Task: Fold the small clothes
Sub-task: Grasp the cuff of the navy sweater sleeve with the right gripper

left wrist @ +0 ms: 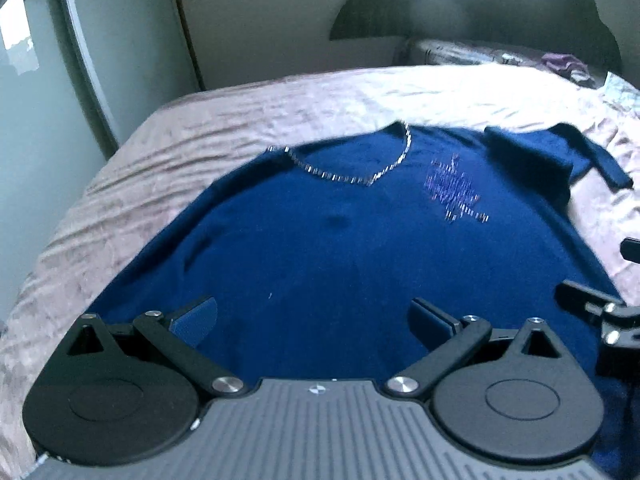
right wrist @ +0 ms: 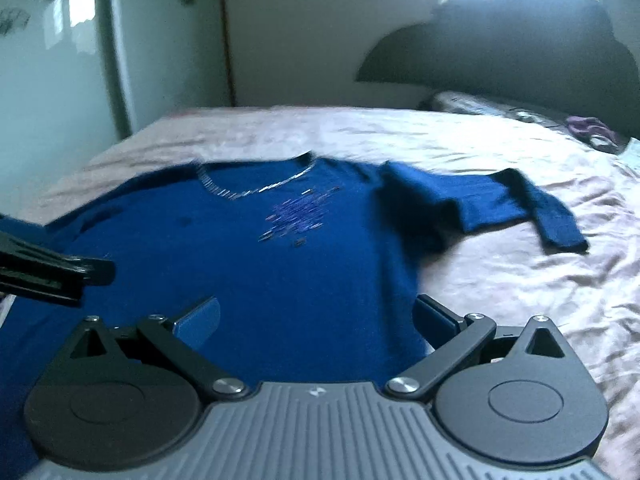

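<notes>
A dark blue top (left wrist: 340,248) with a beaded neckline (left wrist: 360,174) and a beaded motif on the chest lies front up on the bed; it also shows in the right wrist view (right wrist: 248,272). One sleeve (right wrist: 520,208) lies out to the right with its cuff folded over. My left gripper (left wrist: 316,320) is open and empty over the lower part of the top. My right gripper (right wrist: 320,320) is open and empty over the top's lower right edge. Each gripper shows at the edge of the other's view.
The pale pink wrinkled bedspread (left wrist: 200,140) covers the bed. A dark curved headboard (right wrist: 500,52) and pillows stand at the far right. A purple cloth (right wrist: 592,128) lies near the pillows. A wardrobe door (left wrist: 48,100) stands to the left.
</notes>
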{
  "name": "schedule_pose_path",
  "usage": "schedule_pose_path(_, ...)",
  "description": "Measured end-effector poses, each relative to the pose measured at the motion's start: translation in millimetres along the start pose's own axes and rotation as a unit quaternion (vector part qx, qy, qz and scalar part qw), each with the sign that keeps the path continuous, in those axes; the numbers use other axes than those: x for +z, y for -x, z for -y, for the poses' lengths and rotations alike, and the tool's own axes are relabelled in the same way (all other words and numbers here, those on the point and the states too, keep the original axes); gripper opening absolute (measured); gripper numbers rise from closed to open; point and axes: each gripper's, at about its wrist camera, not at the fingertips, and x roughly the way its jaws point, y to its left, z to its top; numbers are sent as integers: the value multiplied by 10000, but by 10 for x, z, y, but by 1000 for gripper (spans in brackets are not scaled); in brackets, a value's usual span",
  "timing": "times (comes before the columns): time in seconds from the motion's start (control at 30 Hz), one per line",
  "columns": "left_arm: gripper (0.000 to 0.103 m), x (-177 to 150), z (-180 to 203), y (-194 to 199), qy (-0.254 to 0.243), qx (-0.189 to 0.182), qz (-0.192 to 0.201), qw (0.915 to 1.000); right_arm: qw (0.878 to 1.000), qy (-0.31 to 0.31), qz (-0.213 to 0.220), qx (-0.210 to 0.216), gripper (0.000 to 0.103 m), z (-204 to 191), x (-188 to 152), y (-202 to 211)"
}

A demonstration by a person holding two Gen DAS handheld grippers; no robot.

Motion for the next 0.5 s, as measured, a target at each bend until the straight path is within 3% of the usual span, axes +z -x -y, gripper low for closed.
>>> schedule_pose_path(0.3, 102, 29, 248, -211, 155, -130, 42, 9998, 9977, -554, 340, -186, 102, 696, 35, -85)
schedule_pose_path(0.5, 102, 45, 343, -327, 129, -154, 51, 9998, 9937, -856, 417, -599, 102, 1235, 155, -258)
